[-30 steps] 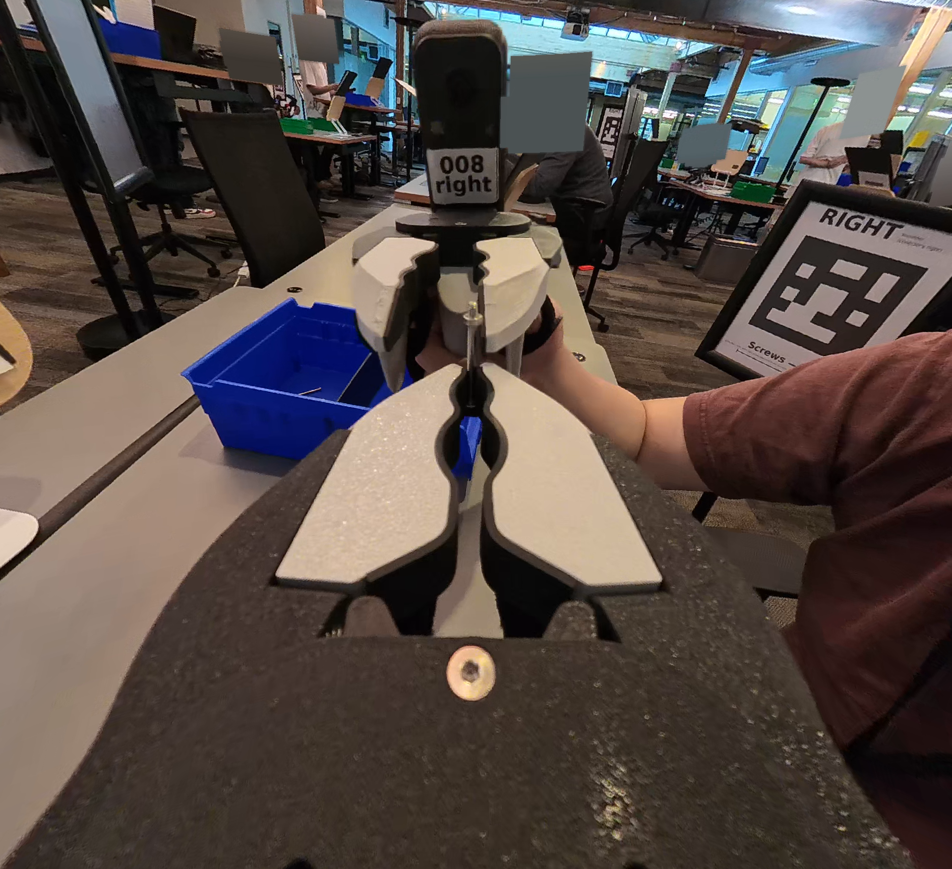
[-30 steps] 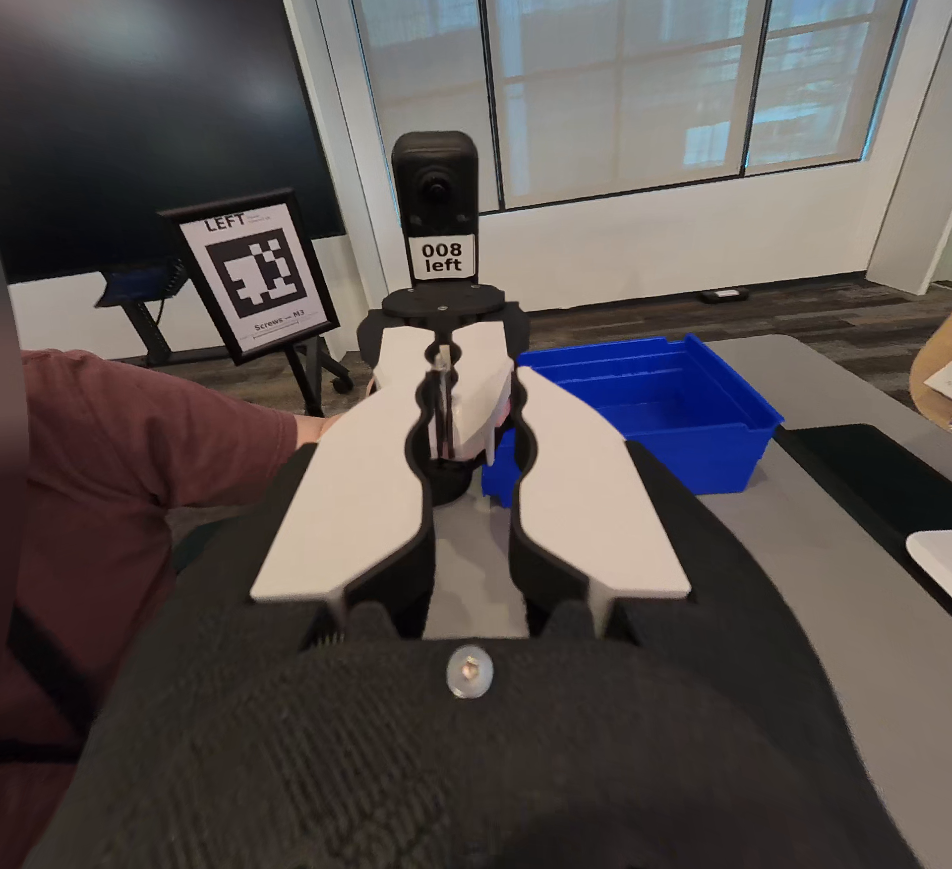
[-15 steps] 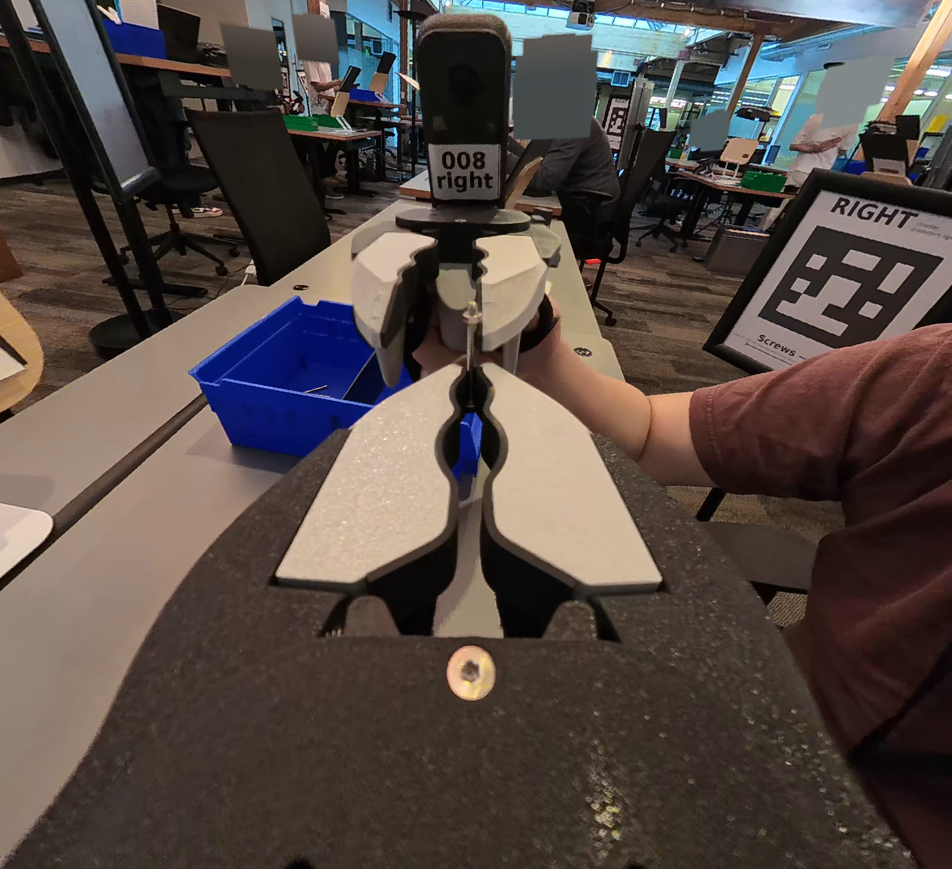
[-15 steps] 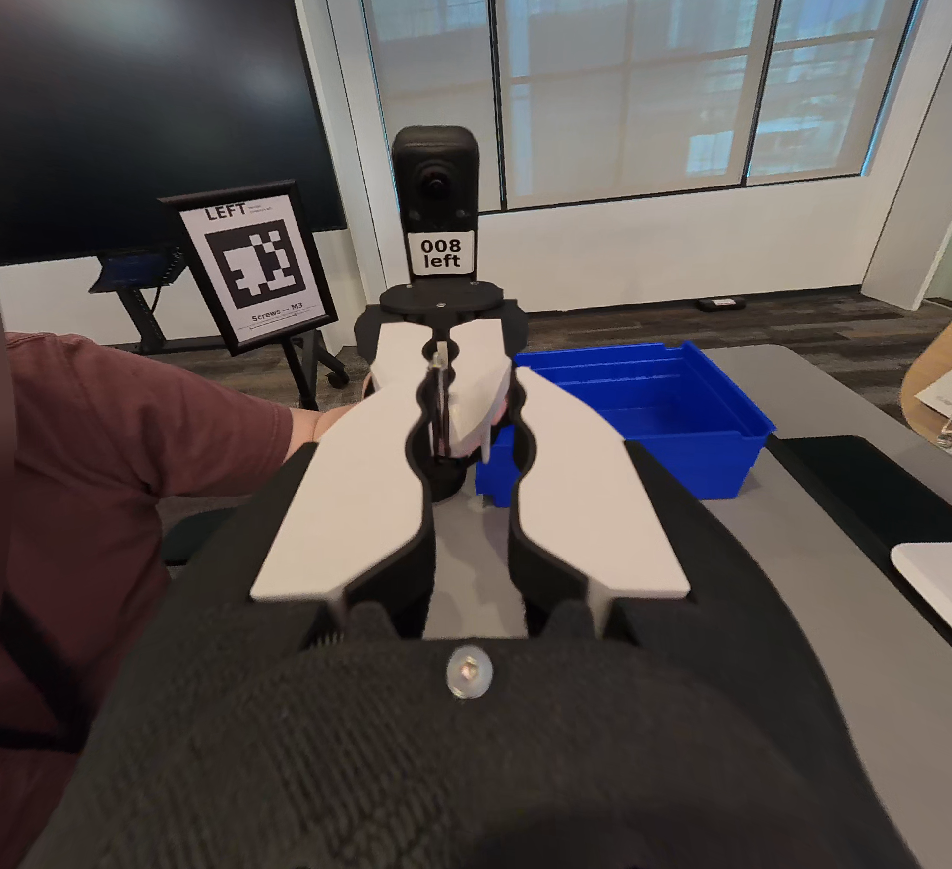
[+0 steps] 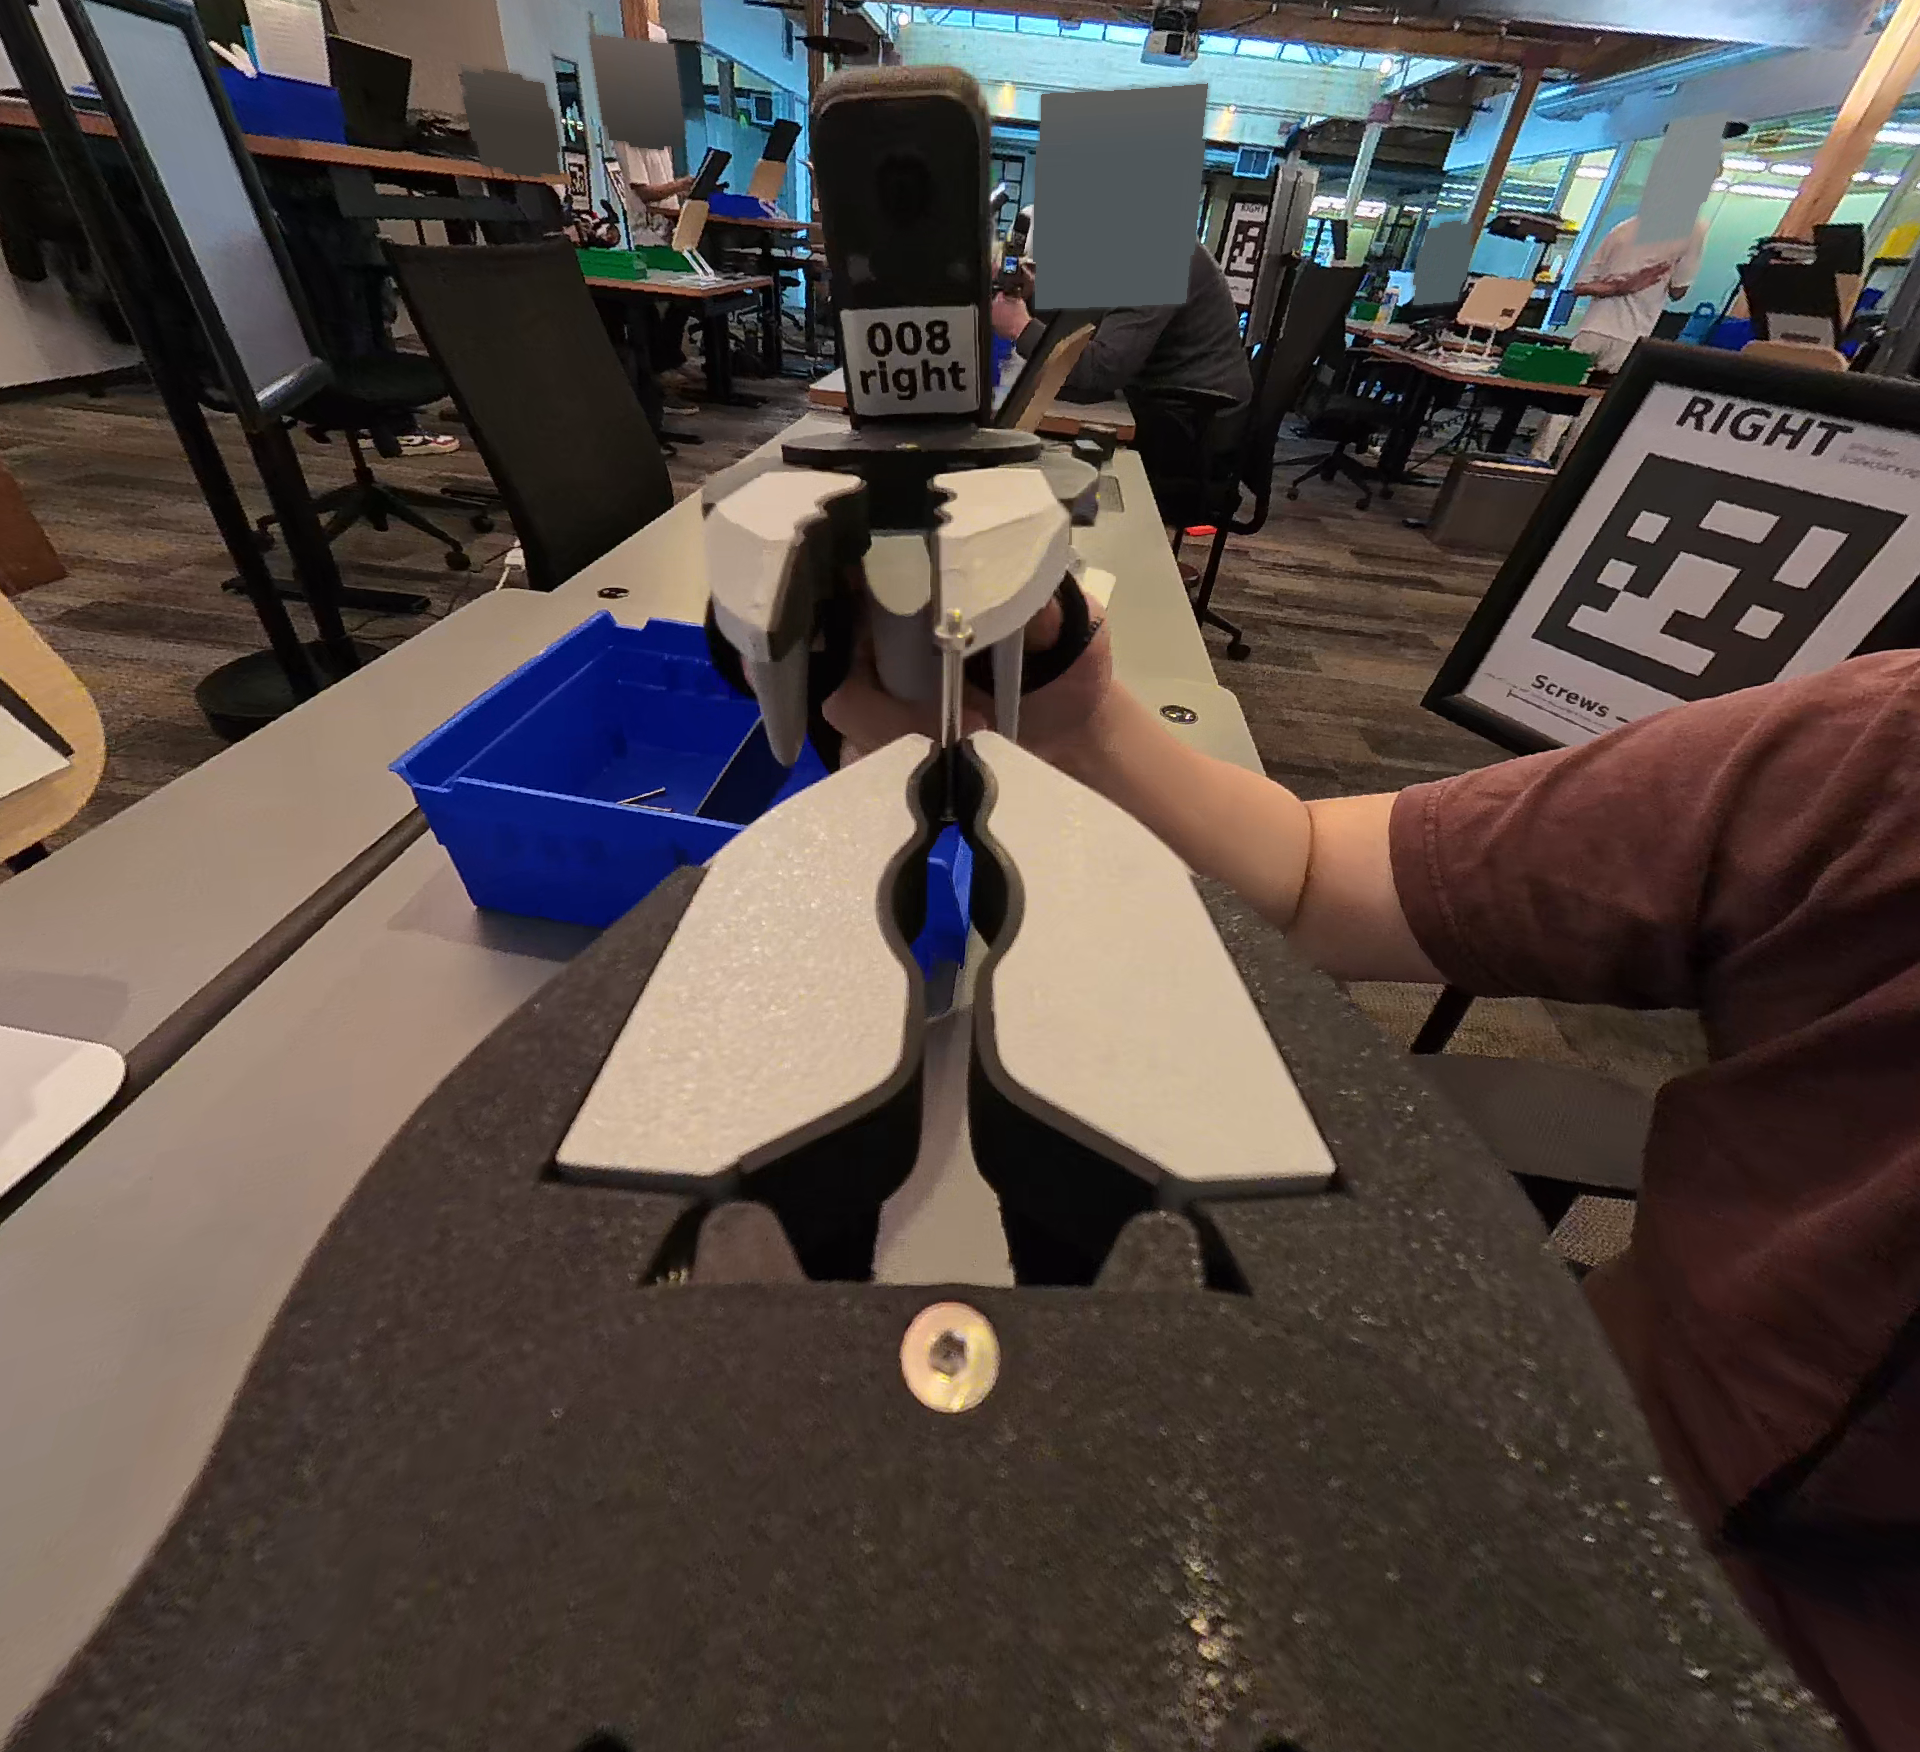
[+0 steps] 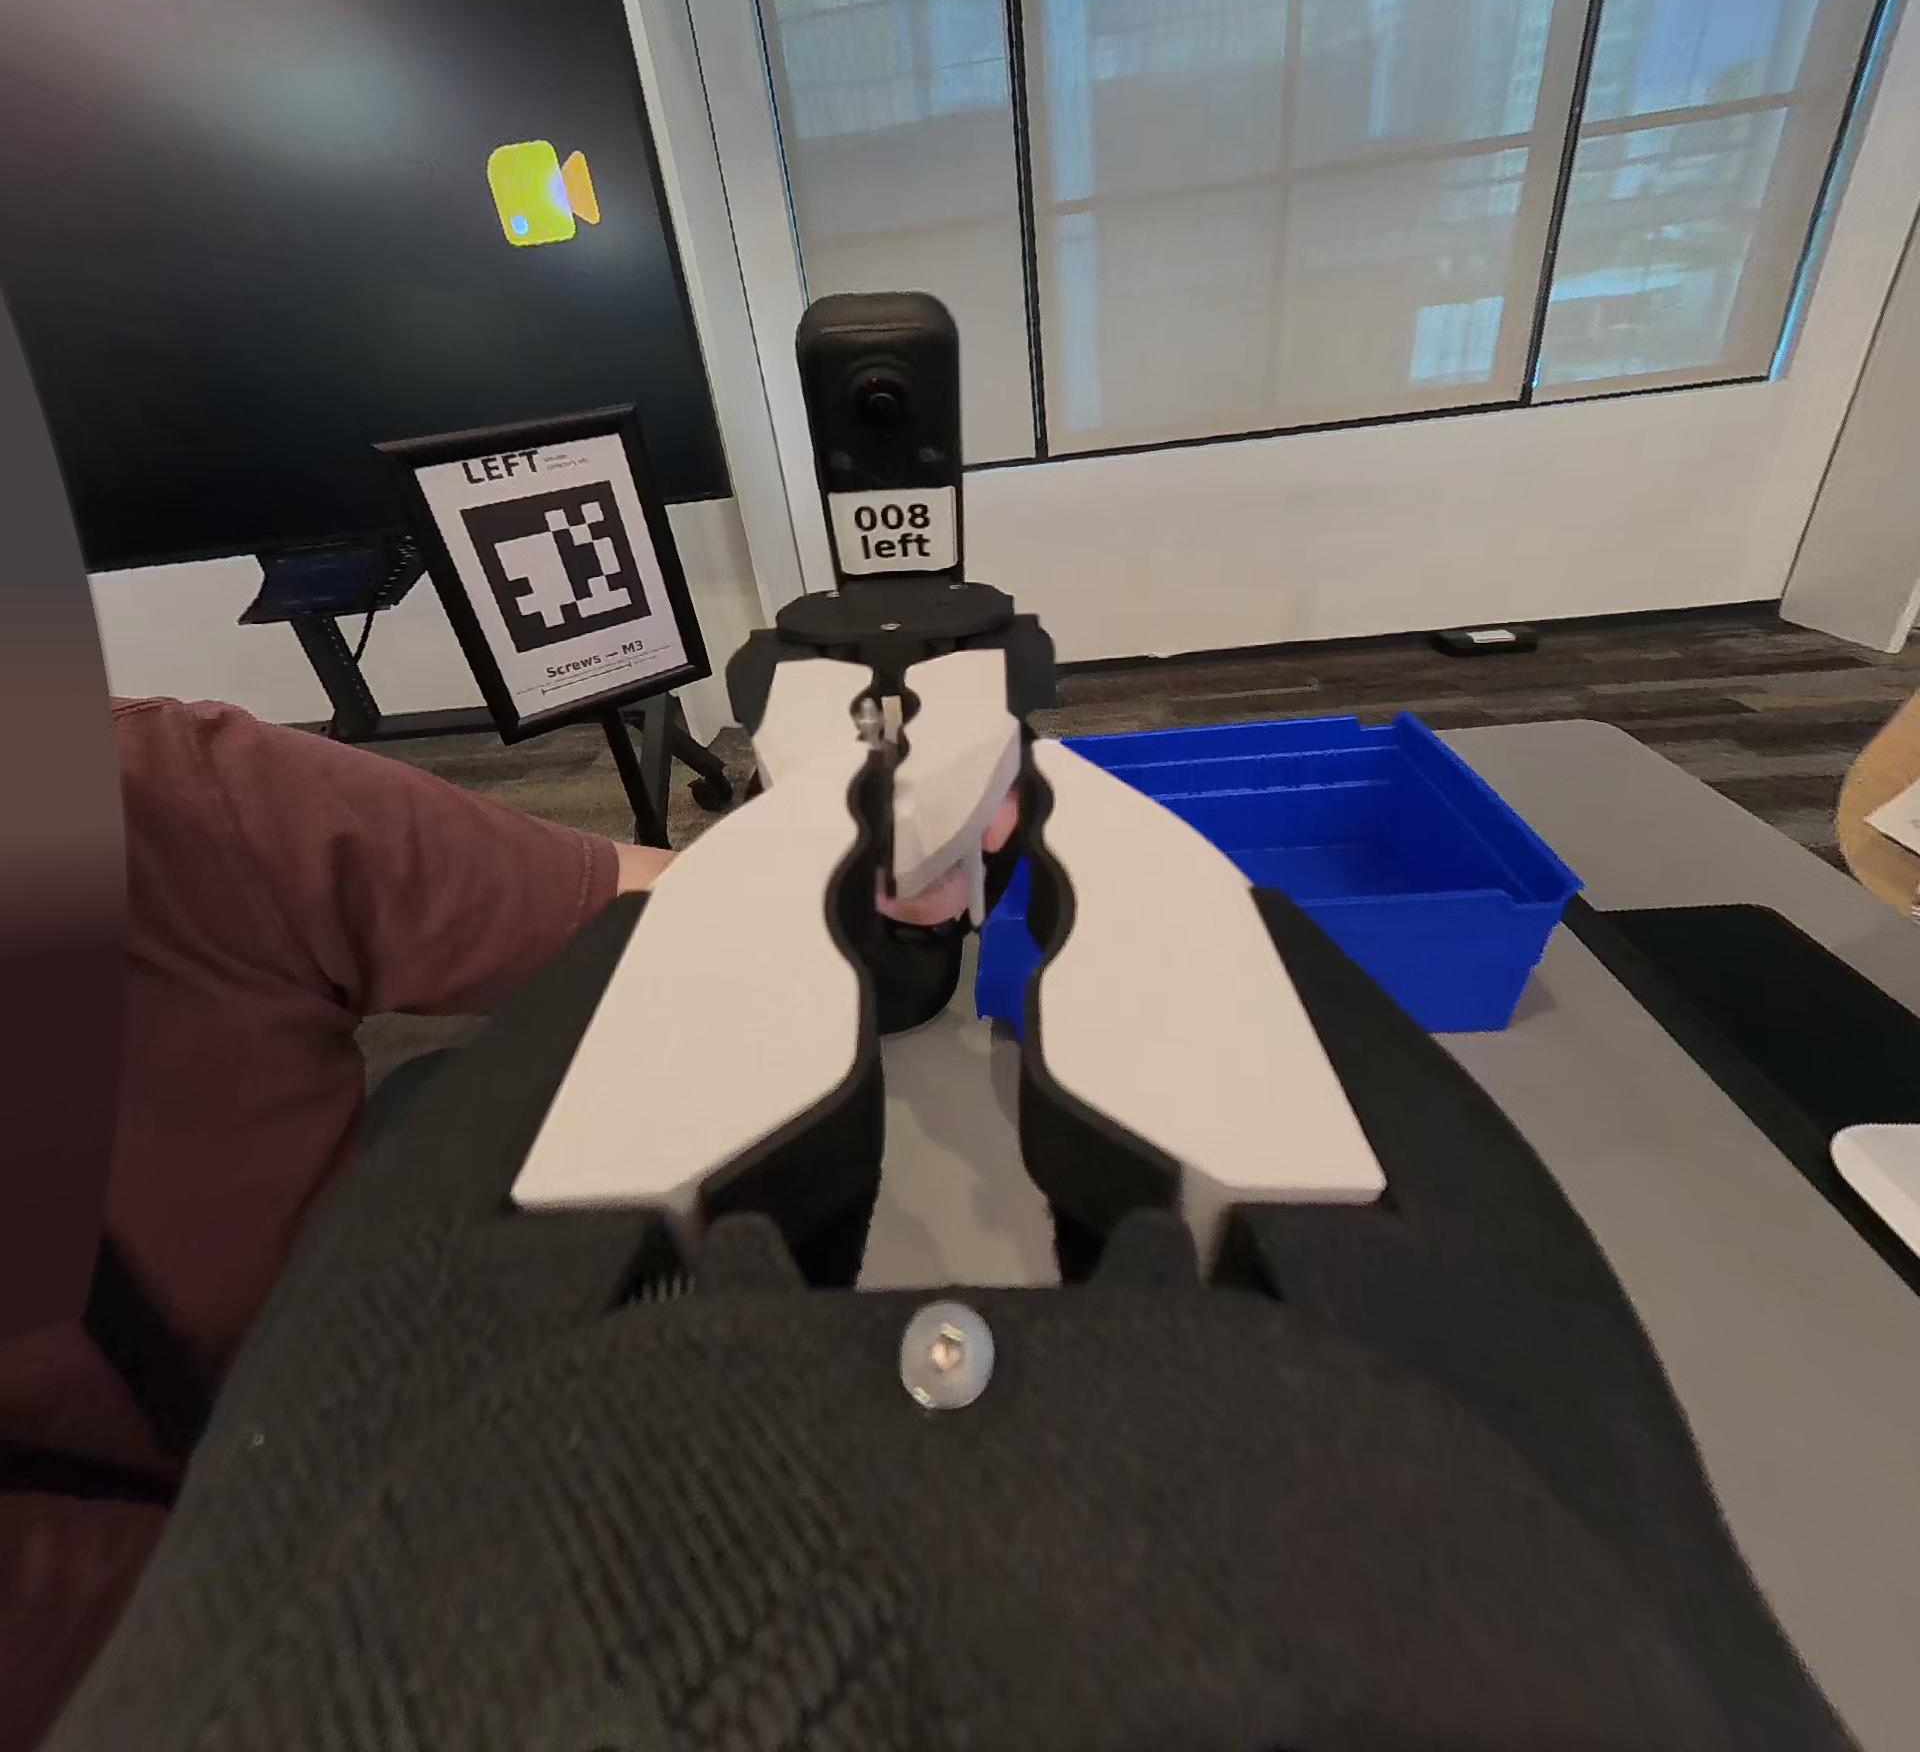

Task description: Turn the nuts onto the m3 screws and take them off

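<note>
My left gripper (image 5: 948, 752) is shut on the lower end of a thin m3 screw (image 5: 945, 694), which stands upright from its tips. A small nut (image 5: 952, 632) sits at the screw's top. My right gripper (image 5: 894, 736) faces it from just behind the nut, jaws apart. I cannot tell whether it touches the nut. In the right wrist view my right gripper (image 6: 940, 767) is open, and between its fingers I see the left gripper (image 6: 888, 798) with the screw (image 6: 883, 788) and nut (image 6: 868, 715).
A blue bin (image 5: 582, 767) sits on the grey table (image 5: 208, 871) below the grippers, with a loose screw (image 5: 644, 798) inside; it also shows in the right wrist view (image 6: 1351, 871). Framed marker signs (image 5: 1704, 580) (image 6: 551, 580) stand beside the table. A person's arm (image 5: 1299, 850) reaches in. Less than 4 cm separates the two grippers' tips.
Almost nothing. Both grippers stay facing each other with the screw held upright in the left one. The views have only shifted slightly.
</note>
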The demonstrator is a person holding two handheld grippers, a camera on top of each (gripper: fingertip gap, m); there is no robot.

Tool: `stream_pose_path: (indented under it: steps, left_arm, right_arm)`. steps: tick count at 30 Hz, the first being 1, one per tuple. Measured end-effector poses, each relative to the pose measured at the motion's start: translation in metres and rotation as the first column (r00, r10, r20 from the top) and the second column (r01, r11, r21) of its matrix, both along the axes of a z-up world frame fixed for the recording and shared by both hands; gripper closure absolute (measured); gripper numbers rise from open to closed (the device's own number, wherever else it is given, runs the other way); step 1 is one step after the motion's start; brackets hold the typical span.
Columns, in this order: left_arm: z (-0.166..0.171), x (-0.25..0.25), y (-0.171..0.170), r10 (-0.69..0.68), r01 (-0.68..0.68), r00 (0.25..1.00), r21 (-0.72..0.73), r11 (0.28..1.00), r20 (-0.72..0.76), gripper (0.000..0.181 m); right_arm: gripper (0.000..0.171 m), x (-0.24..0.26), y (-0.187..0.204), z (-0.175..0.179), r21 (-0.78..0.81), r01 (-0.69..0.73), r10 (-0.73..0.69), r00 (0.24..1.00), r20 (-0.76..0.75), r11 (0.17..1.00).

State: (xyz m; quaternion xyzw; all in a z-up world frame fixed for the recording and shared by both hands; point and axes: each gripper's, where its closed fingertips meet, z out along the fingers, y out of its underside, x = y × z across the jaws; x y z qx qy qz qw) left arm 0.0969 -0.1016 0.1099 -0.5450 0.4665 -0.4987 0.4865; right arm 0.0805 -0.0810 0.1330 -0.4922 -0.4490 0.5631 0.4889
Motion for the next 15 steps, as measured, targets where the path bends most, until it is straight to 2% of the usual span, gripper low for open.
stream_pose_path:
  steps: [3, 9, 15]
  left_arm:
    - [0.000, 0.001, 0.000, 0.006, -0.006, 1.000, 0.013, 1.000, -0.006, 0.179]
    - [-0.005, 0.007, -0.005, -0.010, 0.011, 1.000, 0.033, 0.999, -0.026, 0.179]
    - [-0.001, 0.002, -0.002, 0.009, -0.009, 1.000, 0.043, 0.999, -0.017, 0.180]
  right_arm:
    - [0.147, -0.001, -0.008, 0.006, -0.017, -0.047, 0.046, 0.998, -0.038, 0.999]
    - [0.146, -0.019, -0.018, -0.004, 0.038, -0.046, 0.045, 0.999, 0.016, 0.998]
    - [0.147, 0.002, -0.008, 0.004, 0.043, -0.036, 0.037, 0.999, -0.016, 0.998]
